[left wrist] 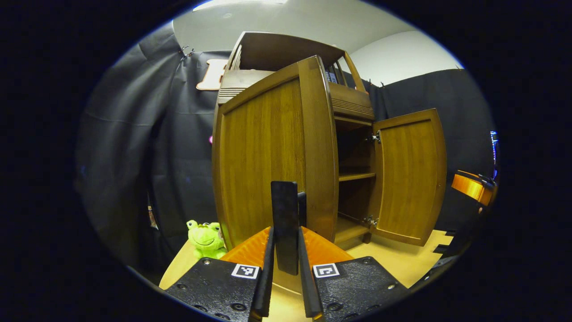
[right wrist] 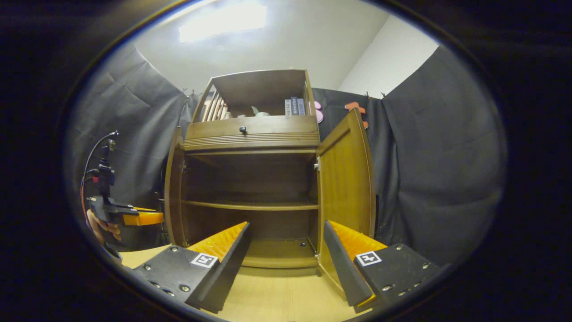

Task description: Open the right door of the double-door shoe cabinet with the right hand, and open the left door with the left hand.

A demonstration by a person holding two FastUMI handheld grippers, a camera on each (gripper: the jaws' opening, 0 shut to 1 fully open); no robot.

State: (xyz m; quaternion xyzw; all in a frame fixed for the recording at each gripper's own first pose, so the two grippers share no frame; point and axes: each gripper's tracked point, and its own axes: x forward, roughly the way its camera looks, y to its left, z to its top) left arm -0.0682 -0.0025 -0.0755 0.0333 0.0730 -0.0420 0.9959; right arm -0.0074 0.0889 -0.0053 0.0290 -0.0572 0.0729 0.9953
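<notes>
The brown wooden shoe cabinet (right wrist: pixel 252 138) stands with both doors swung open, showing its dark shelves. In the left gripper view the left door (left wrist: pixel 263 156) fills the middle, and my left gripper (left wrist: pixel 286 232) is shut on the dark upright handle (left wrist: pixel 284 210) of that door. The right door (left wrist: pixel 409 174) hangs open beyond it. In the right gripper view my right gripper (right wrist: pixel 286 228) is open in front of the cabinet's lower shelf, holding nothing, with the right door (right wrist: pixel 346 188) just to its right. The left gripper (right wrist: pixel 134 219), held by a hand, sits outside the left door (right wrist: pixel 172 192).
A green frog plush (left wrist: pixel 205 239) sits on the light wooden floor (left wrist: pixel 402 259) by the cabinet's left corner. Above the doors are a drawer with a dark knob (right wrist: pixel 242 129) and an open top shelf with books (right wrist: pixel 295 106). Black cloth walls close in on both sides.
</notes>
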